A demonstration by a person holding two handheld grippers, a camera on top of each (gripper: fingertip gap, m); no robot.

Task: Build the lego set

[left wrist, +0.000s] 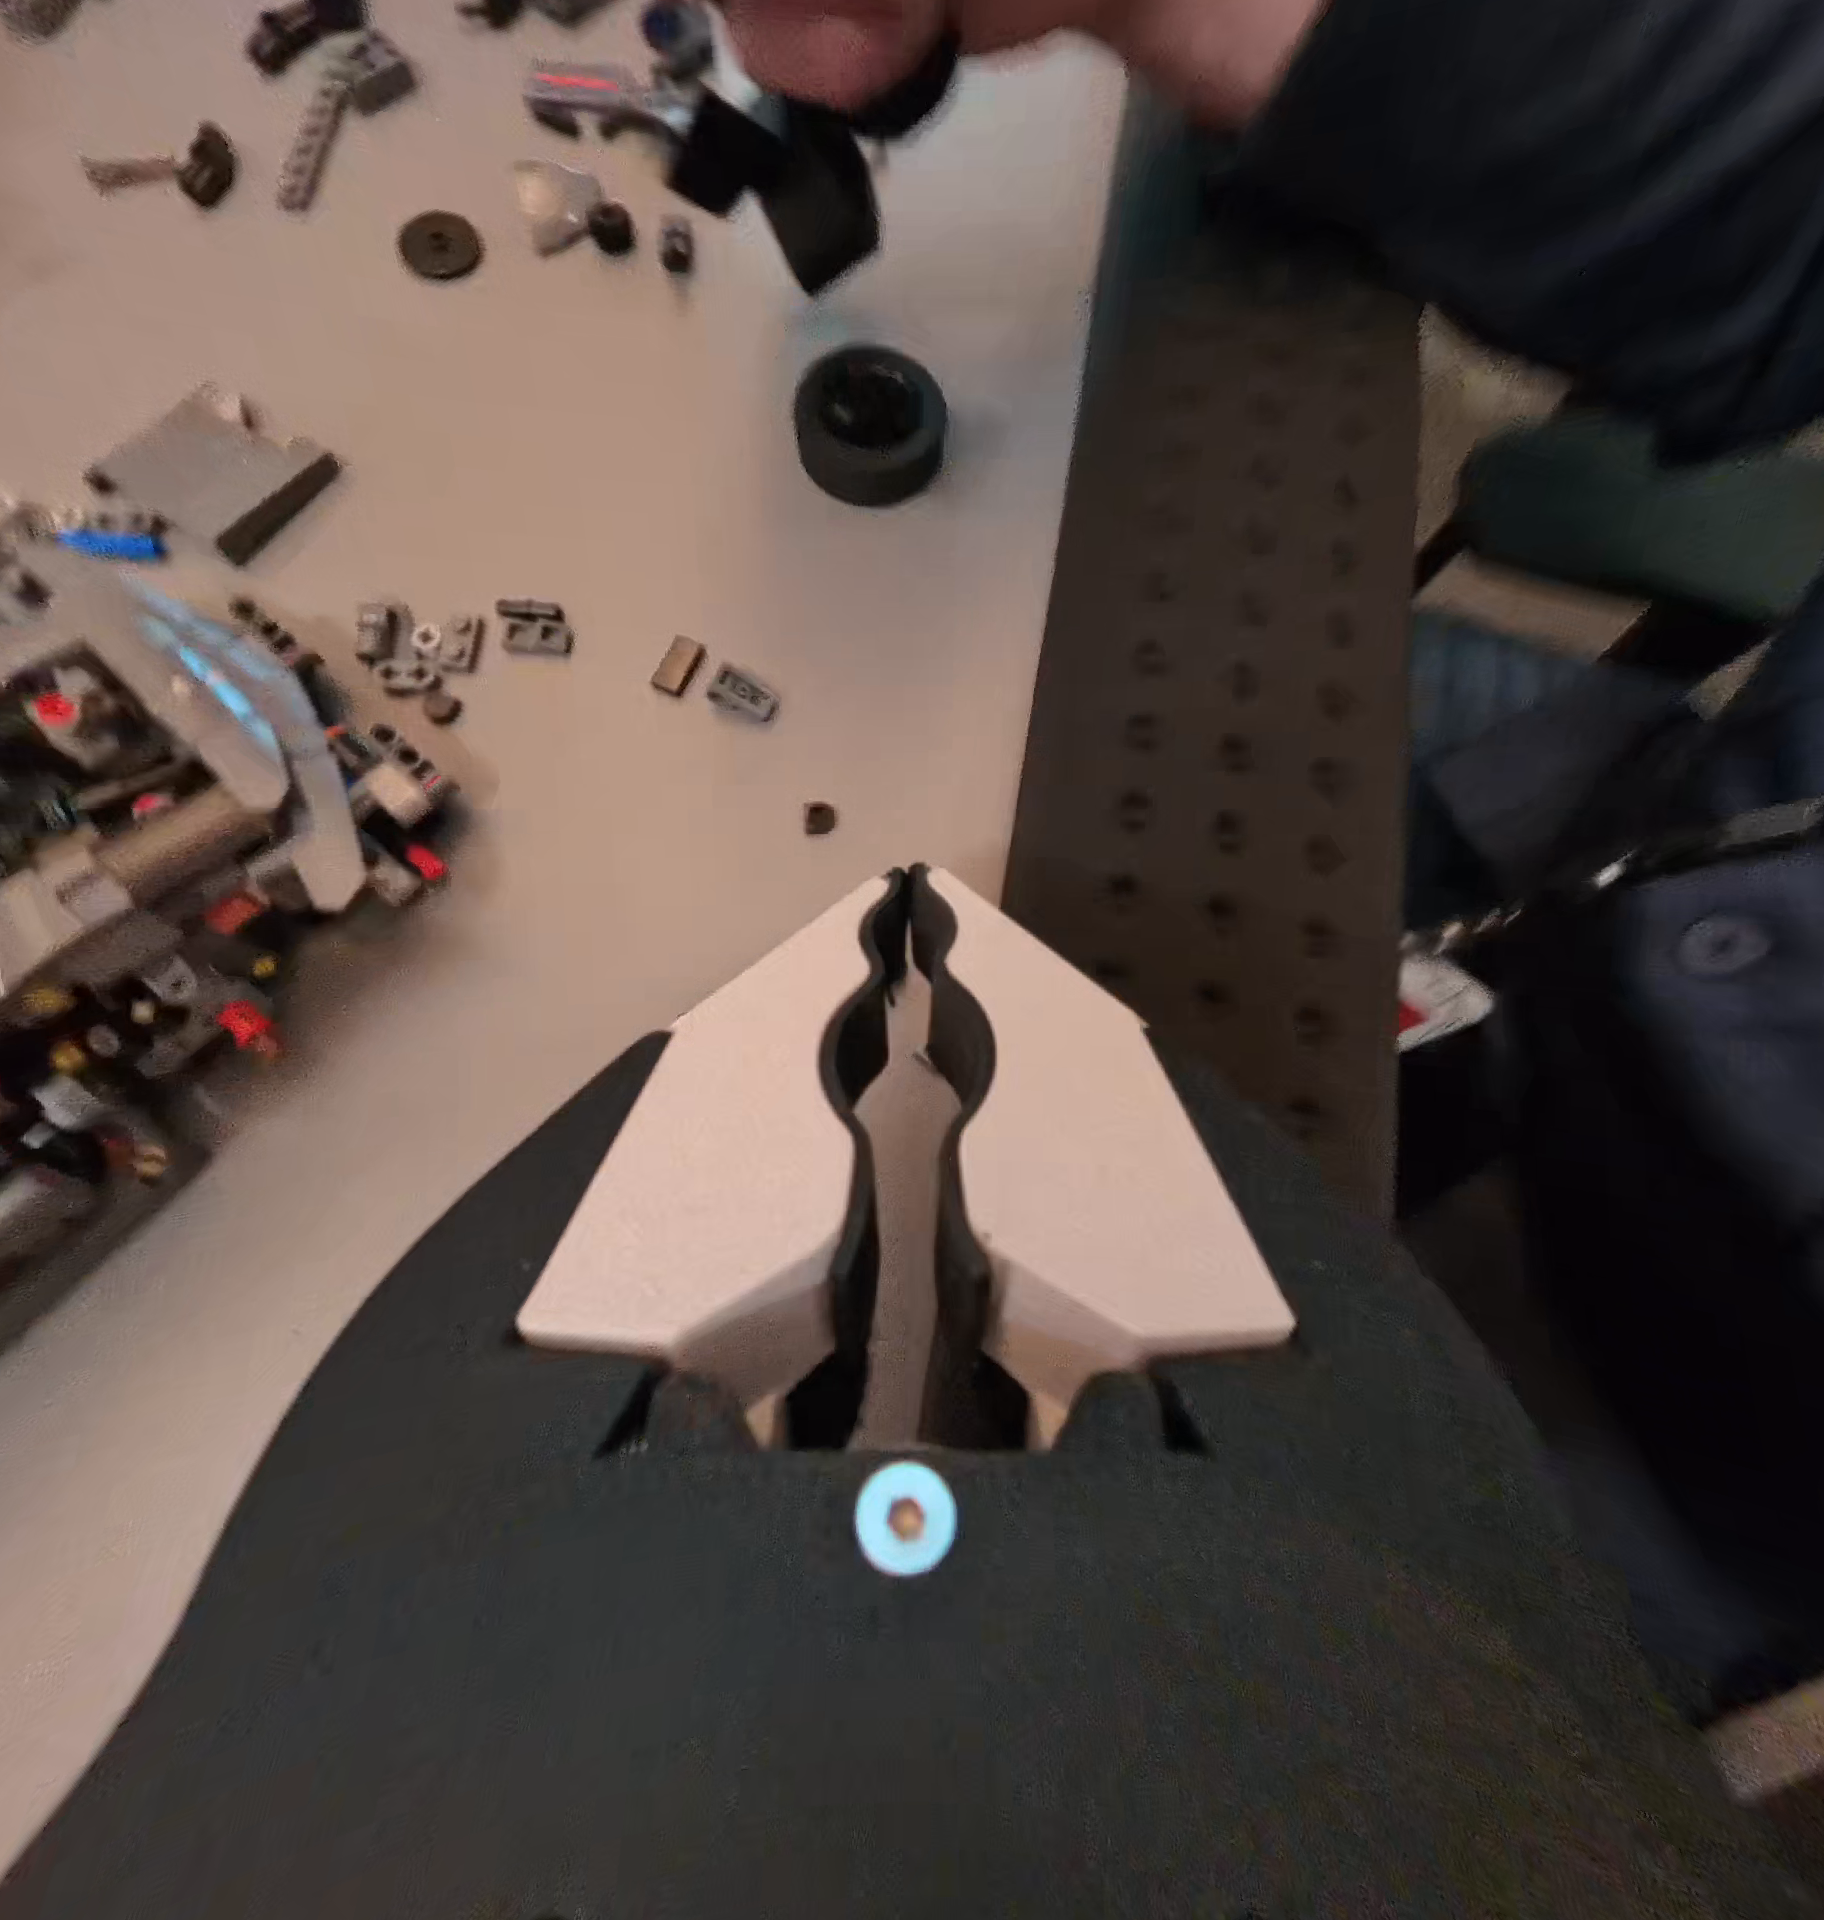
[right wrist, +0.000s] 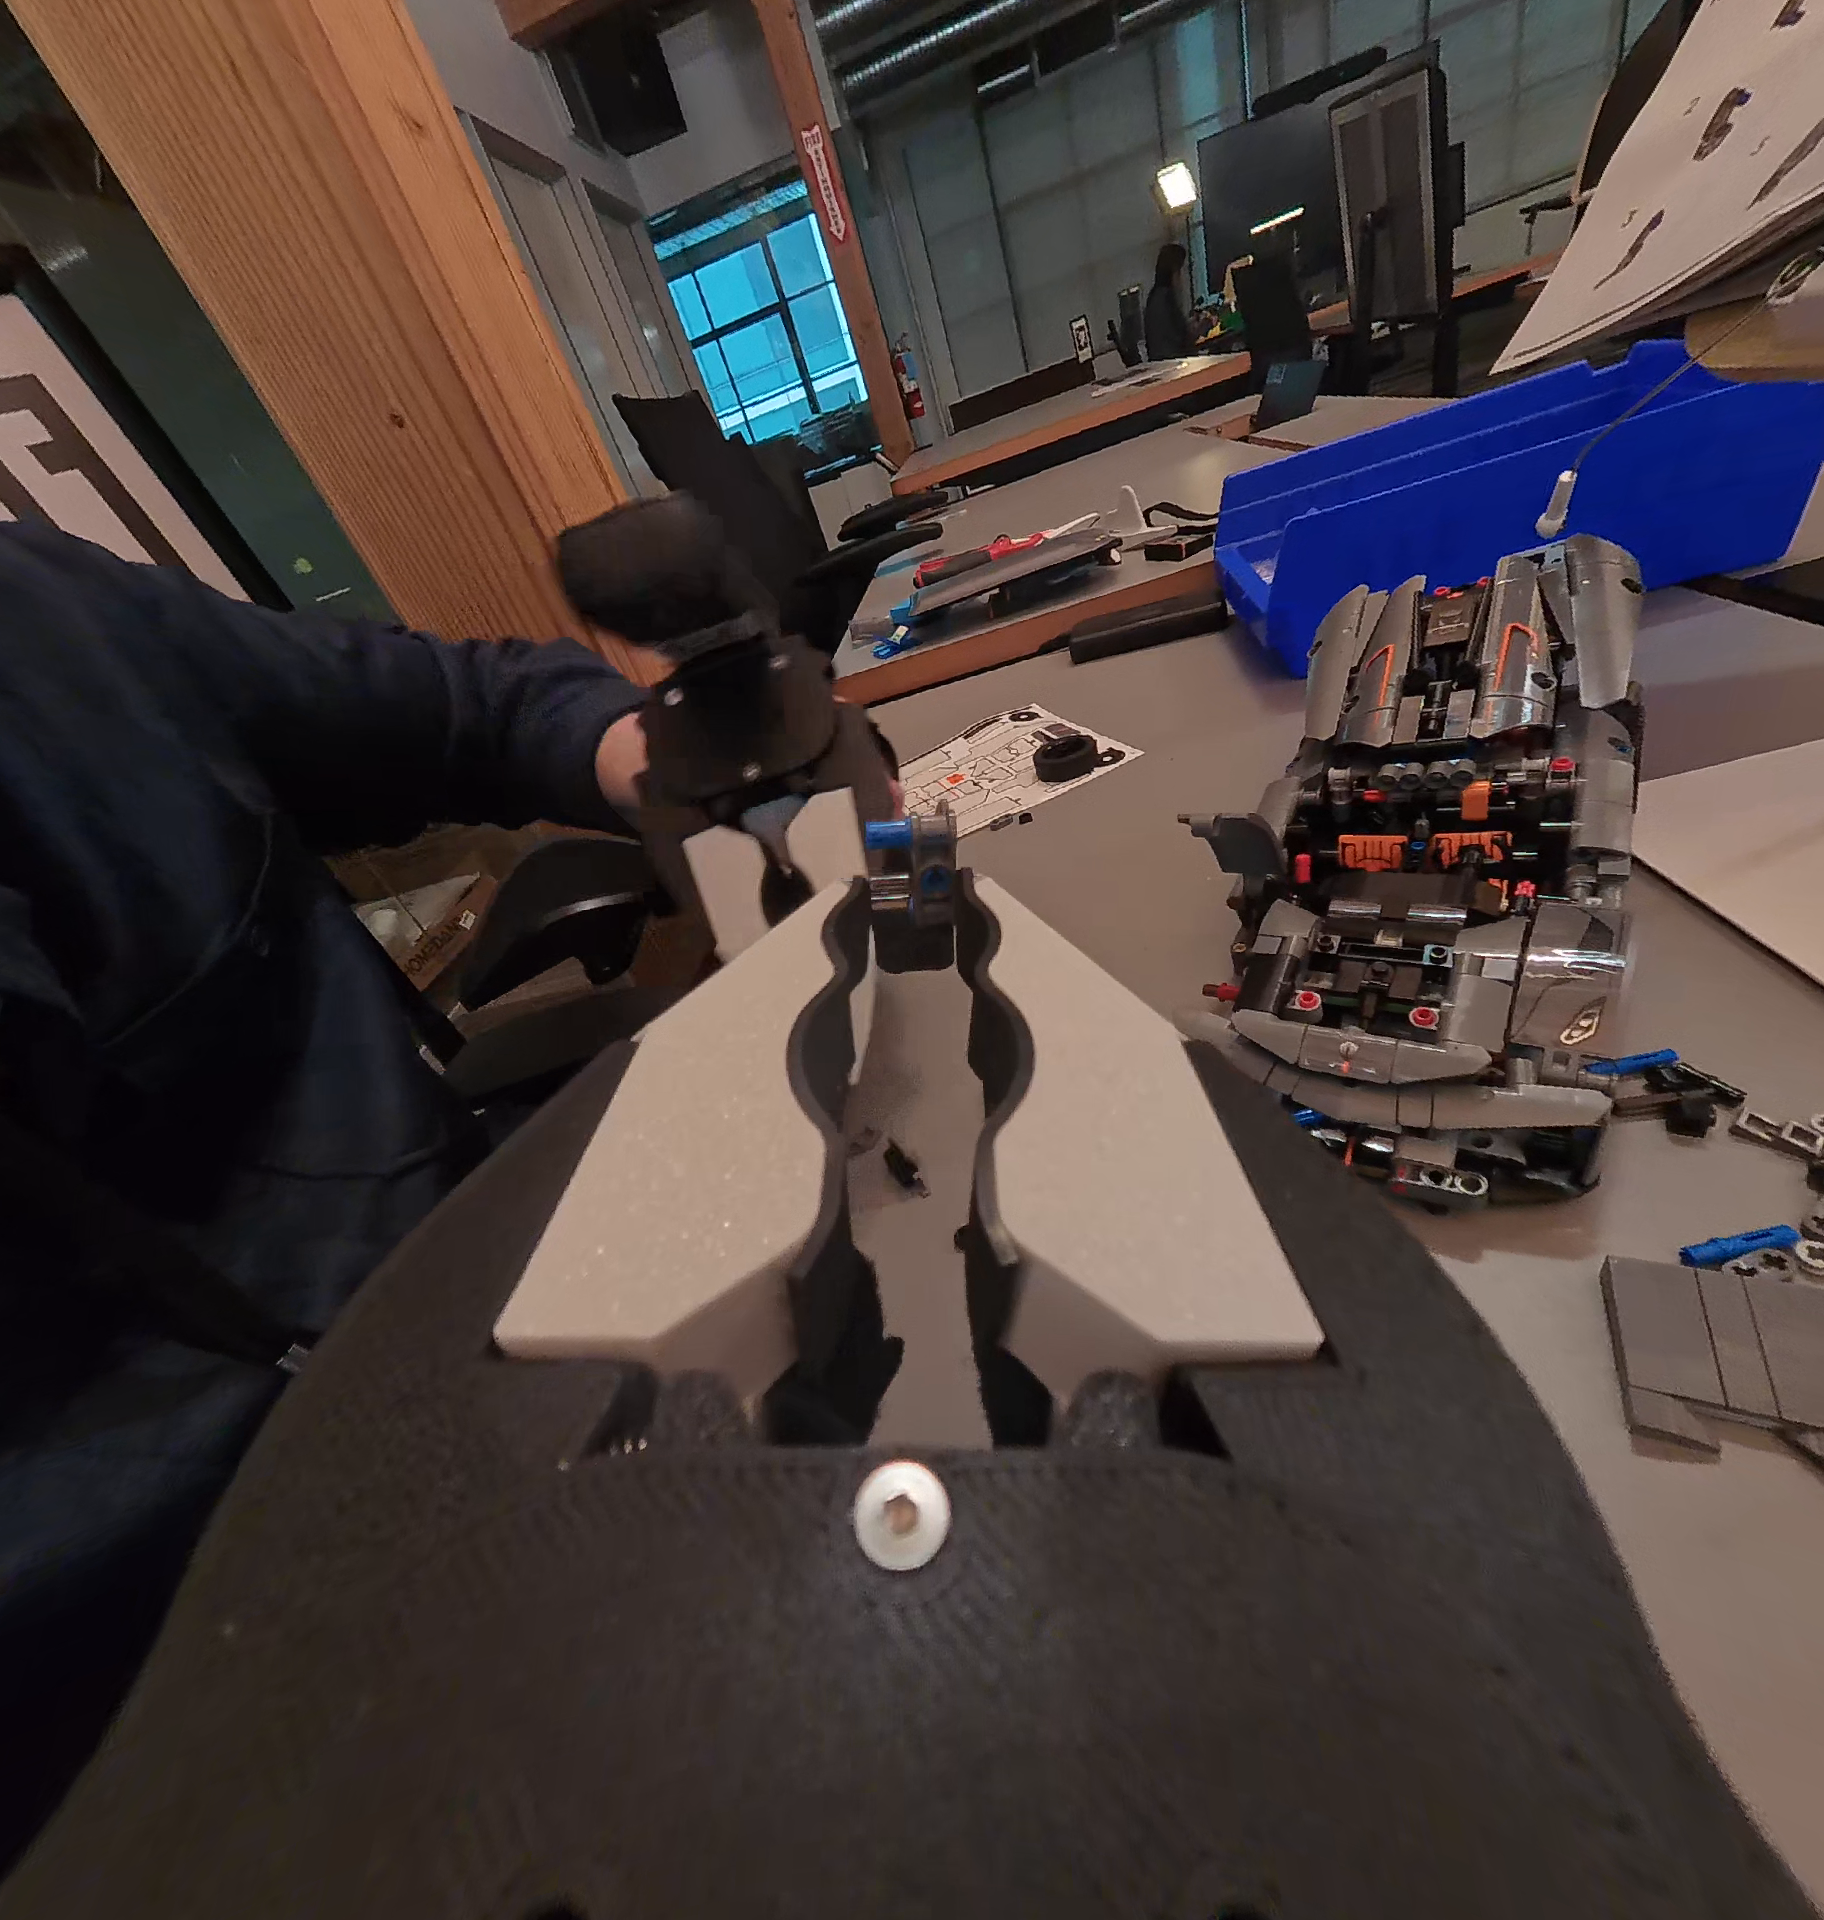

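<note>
The right gripper [right wrist: 913,894] has its jaws clenched on a small grey piece with blue pins [right wrist: 913,862]. The piece sits right at the tips, in the middle of the right wrist view, held up in the air above the counter [right wrist: 1116,894].

The left gripper [left wrist: 910,883] has its jaws pressed together with nothing between them. It hangs over the edge of the counter in the lower middle of the left wrist view. In the right wrist view it shows again at the middle left, held by a hand in a dark sleeve [right wrist: 264,727].

The big grey lego car [right wrist: 1448,883] rests on the counter at the right of the right wrist view. It is partly built and its inside shows. In the left wrist view it lies at the left edge, blurry.

Loose grey and black bits [left wrist: 420,649] lie near the car. A black tire [left wrist: 868,426] stands alone on the counter in the upper middle of the left wrist view. A blue bin [right wrist: 1510,488] sits behind the car at the upper right of the right wrist view. A paper sheet [right wrist: 1001,769] with a black ring on it lies near the middle.
</note>
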